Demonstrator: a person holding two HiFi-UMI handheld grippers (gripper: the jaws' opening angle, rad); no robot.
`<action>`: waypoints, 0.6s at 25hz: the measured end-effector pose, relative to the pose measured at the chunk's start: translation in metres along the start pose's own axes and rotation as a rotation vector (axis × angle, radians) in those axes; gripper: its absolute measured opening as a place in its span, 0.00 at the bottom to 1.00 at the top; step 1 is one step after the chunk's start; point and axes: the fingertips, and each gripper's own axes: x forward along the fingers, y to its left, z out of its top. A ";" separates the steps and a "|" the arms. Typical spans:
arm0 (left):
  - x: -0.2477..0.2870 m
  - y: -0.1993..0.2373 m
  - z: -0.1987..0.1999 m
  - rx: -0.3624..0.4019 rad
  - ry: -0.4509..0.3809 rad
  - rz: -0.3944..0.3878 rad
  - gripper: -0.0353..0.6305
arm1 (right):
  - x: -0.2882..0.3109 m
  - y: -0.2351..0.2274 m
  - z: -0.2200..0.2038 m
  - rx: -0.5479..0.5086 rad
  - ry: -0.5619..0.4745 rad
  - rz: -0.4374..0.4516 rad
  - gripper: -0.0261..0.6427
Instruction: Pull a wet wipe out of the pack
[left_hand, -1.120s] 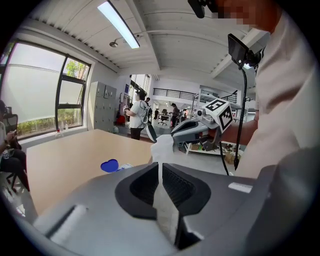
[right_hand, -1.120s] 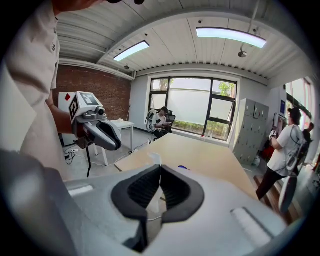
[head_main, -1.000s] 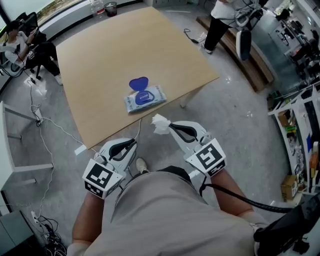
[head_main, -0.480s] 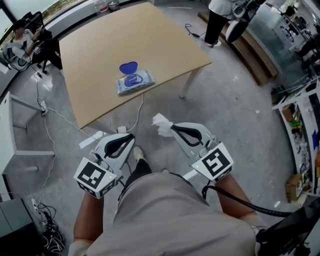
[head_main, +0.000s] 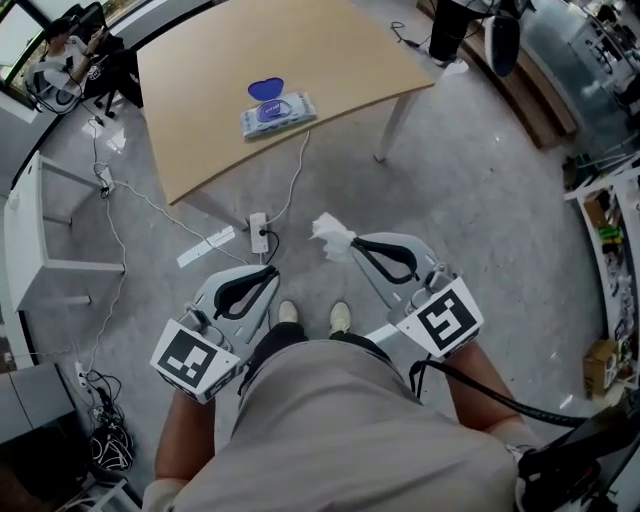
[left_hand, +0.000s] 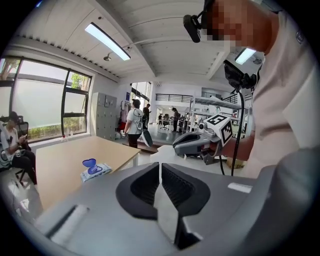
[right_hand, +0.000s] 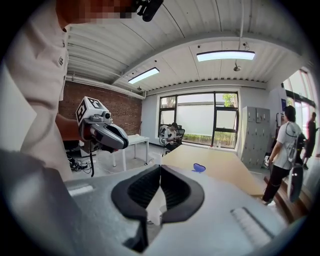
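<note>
Right hand-held gripper (head_main: 352, 243) pinches wet wipe (head_main: 331, 236), sticking forward toward pack (head_main: 278, 114)

Left gripper (head_main: 266, 271): low at 7 o'clock in the head view, jaws pointing toward 1 o'clock and closed together with nothing between them. Its marker cube (head_main: 195, 360) sits at the rear.

Right gripper (head_main: 355, 243): at 4 o'clock, jaws pointing toward 10 o'clock and pinched on a wet wipe (head_main: 332, 237) at their tips.

Forearms: bare, close beside the torso (head_main: 330, 420).
</note>
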 end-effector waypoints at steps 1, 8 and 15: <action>-0.006 -0.004 -0.001 0.006 -0.011 -0.011 0.09 | -0.003 0.007 0.003 -0.004 -0.007 -0.006 0.05; -0.055 -0.019 -0.005 0.035 -0.053 -0.070 0.09 | -0.017 0.063 0.027 -0.001 -0.031 -0.067 0.05; -0.148 -0.002 -0.032 0.090 -0.067 -0.098 0.09 | 0.010 0.150 0.046 0.011 -0.015 -0.113 0.05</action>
